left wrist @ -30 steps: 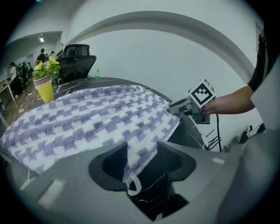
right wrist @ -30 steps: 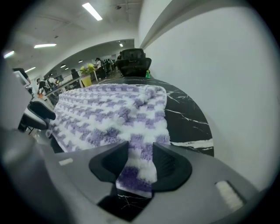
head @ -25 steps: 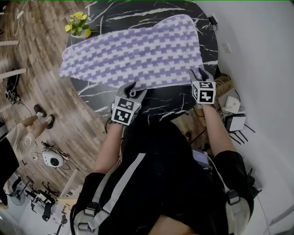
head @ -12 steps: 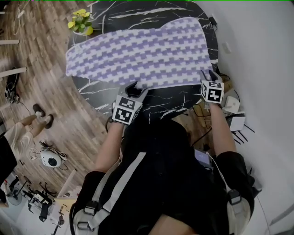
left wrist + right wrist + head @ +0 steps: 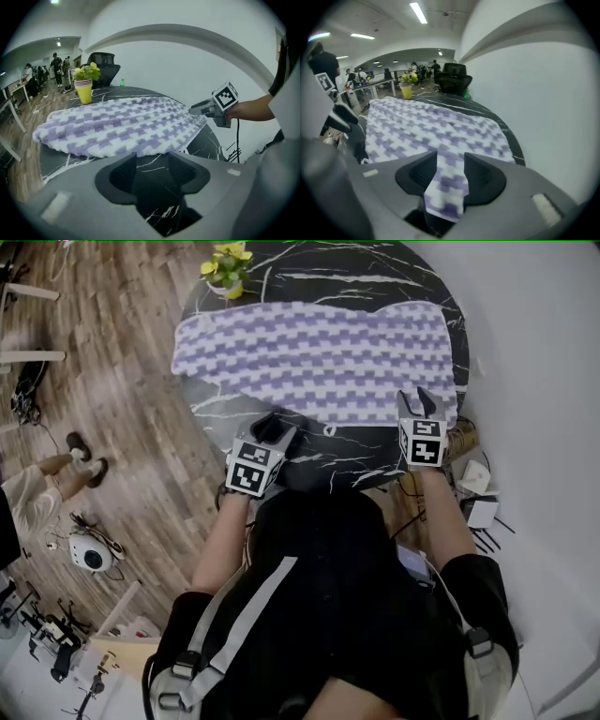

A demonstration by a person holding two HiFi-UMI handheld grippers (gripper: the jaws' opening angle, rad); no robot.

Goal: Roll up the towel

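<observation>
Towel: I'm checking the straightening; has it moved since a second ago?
Yes. On the table, the towel swung its right end toward the person and the right rim; its left end stays beside the flowerpot.

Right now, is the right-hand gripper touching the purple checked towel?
Touching. The right gripper view shows a corner of the towel pinched between the jaws of the right gripper, filling the gap between them.
</observation>
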